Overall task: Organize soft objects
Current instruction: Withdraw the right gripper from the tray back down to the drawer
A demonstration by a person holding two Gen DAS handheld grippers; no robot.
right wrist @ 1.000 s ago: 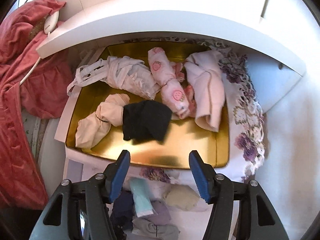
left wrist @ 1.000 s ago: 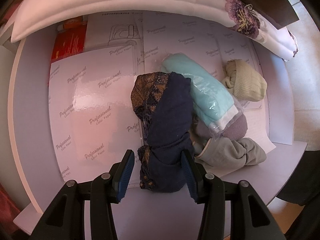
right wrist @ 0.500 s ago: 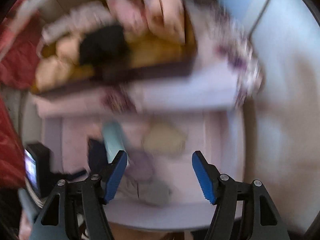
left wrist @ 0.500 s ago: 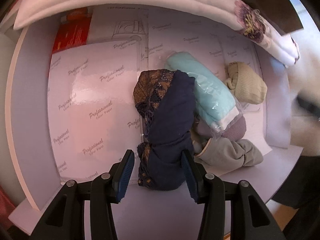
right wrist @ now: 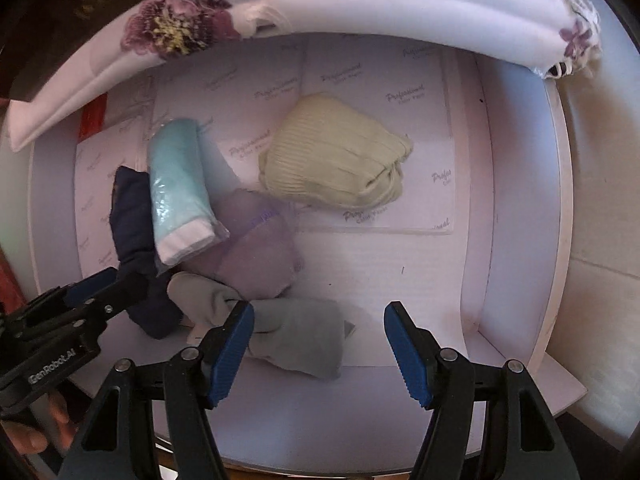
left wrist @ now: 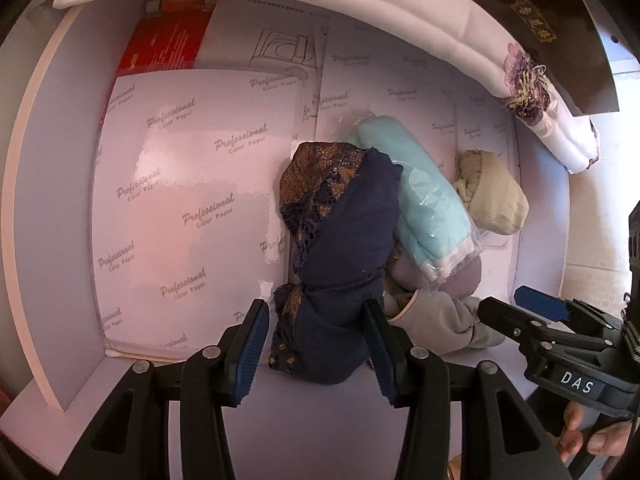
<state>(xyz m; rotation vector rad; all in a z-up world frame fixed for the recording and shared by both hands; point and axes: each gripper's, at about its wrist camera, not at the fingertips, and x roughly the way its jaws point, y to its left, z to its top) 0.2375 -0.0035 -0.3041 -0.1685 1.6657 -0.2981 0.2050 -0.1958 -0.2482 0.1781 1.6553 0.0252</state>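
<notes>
Left tongs (left wrist: 316,344) straddling, jaws apart, navy bundle (left wrist: 344,264) in white tray (right wrist: 520,240); right tongs (right wrist: 320,348) just widened, empty, over grey bundle (right wrist: 296,336); teal roll (right wrist: 180,192), beige bundle (right wrist: 336,160), mauve bundle (right wrist: 256,256) unsorted, task seemingly early

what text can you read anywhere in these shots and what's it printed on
"Professional Color Paper": repeated across the glossy paper sheets lining the shelf.
"DAS": white label on the right gripper body.
"GenRobot.AI": side of the left gripper body.
Gold characters on the dark box: too small to read.
Print on the red package: blurred, unreadable.
</notes>
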